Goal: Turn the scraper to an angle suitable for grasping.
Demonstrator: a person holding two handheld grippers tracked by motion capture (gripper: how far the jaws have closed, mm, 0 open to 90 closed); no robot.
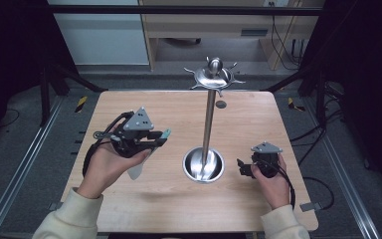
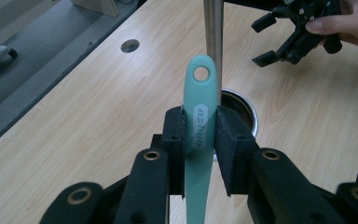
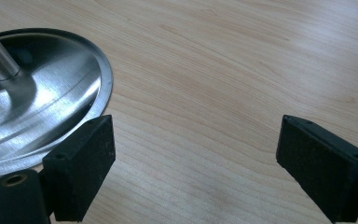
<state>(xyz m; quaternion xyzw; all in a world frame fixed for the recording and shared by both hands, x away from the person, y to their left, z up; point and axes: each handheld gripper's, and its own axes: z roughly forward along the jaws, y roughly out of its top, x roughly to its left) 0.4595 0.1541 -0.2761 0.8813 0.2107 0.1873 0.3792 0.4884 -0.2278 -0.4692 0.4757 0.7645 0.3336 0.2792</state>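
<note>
A light wooden table (image 1: 144, 199) is seen from above, with a small round hole (image 1: 221, 104) near its far edge. At its middle a steel utensil stand (image 1: 208, 124) is set: a round dished base (image 1: 204, 165), an upright pole, and a crown of hooks (image 1: 215, 77) at the top. The left gripper (image 1: 160, 138) is held above the table to the left of the stand, its jaws pointed towards the pole. Between its black pads a mint-green utensil handle (image 2: 201, 116) is pinched, its hanging hole (image 2: 200, 73) just in front of the pole in the left gripper view; a pale blade end (image 1: 137, 169) hangs below the hand. The right gripper (image 1: 240, 167) is held low, just right of the base, its jaws spread wide with nothing between them.
</note>
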